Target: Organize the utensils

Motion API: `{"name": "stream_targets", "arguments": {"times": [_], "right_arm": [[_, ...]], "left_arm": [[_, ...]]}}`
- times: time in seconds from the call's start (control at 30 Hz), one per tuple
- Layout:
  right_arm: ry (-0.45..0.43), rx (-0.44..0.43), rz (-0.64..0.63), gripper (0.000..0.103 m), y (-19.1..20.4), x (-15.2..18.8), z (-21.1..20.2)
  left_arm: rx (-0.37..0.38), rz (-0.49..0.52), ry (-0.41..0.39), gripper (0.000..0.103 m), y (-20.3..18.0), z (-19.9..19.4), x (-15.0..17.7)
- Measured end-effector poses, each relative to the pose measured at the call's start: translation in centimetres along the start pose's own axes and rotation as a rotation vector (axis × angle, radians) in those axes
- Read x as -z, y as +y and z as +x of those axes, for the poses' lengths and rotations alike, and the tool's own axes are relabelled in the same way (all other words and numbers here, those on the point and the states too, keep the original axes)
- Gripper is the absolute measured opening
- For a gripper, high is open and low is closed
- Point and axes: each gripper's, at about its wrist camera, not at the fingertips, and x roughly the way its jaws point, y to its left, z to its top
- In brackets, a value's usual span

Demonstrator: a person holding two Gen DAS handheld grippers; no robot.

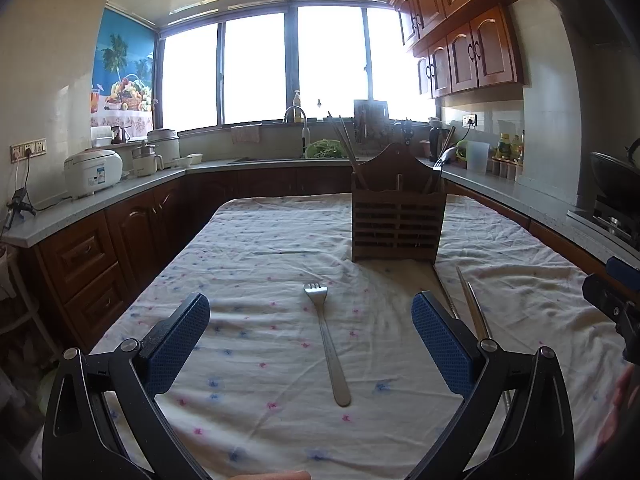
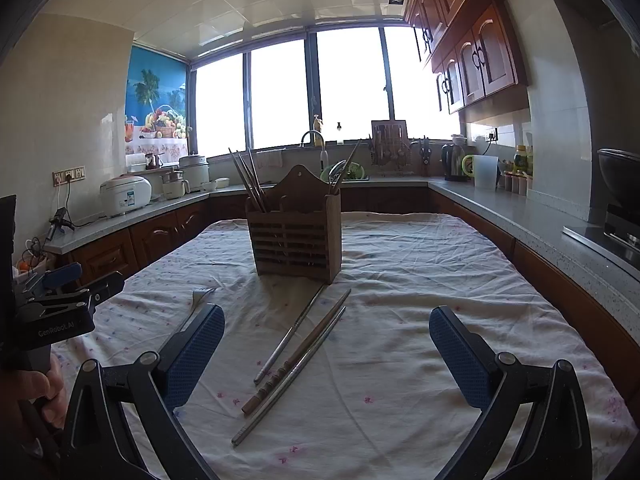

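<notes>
Two compartments in the wooden caddy (image 2: pixel 296 236), divider in the middle, slatted front, standing upright on the bench (image 2: pixel 420 280) cloth. Left compartment: a bundle of dark chopsticks (image 2: pixel 248 178) leaning left. Right compartment: a couple of long-handled pieces (image 2: pixel 344 170) sticking out, leaning right; one looks like a slotted turner head in the left wrist view, can't tell the rest.

Loose on the cloth:
- Three chopstick-like sticks (image 2: pixel 296 354) just in front of the caddy, fanned out from near its right front corner toward the right camera. Two look metal, the middle one wooden with a banded end. The outer metal one touches or nearly touches the wooden one; can't tell which.
- One metal fork (image 1: pixel 327 344) flat, tines pointing at the caddy, handle toward the left camera. Well apart from the sticks, to their left.

Left tool (image 1: pixel 310 346): jaws spread wide, nothing gripped, fork lying between the blue pads (image 1: pixel 178 344) in view, no contact visible.

Right tool (image 2: pixel 326 356): also wide open and empty, the three sticks framed between its pads, apart from them.

Counters behind carry rice cookers (image 1: pixel 94 172), kettle (image 2: pixel 450 164), plastic jug (image 2: pixel 484 170).
</notes>
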Motion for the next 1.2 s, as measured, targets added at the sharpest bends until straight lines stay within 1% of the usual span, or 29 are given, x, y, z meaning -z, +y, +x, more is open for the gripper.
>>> {"name": "stream_targets", "arguments": {"times": [1.2], "right_arm": [[-0.023, -0.023, -0.017, 0.103, 0.58, -0.57, -0.40]], "left_arm": [[0.000, 0.004, -0.001, 0.103, 0.20, -0.26, 0.08]]}}
